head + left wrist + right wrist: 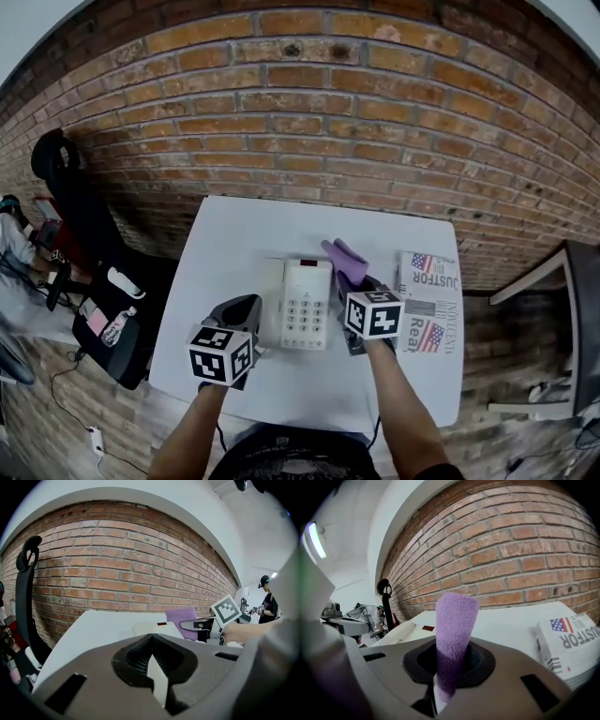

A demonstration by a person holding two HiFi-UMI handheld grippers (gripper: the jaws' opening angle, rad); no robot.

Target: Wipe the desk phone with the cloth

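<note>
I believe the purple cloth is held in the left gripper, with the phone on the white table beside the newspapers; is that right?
Not quite: the purple cloth is held in the right gripper, as the right gripper view shows; the left gripper holds nothing. The phone is on the white table beside the newspapers.

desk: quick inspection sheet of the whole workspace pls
surface: white table, no spills seen
job's things: phone mid-table, handset on; purple cloth held upright in right tool
clutter: newspapers right of phone
grippers: left tool shut, empty, by phone's left side; right tool shut on cloth, by phone's right side
cables: none seen on table; cable on floor at left
surroundings: brick wall behind table, black chair at left
</note>
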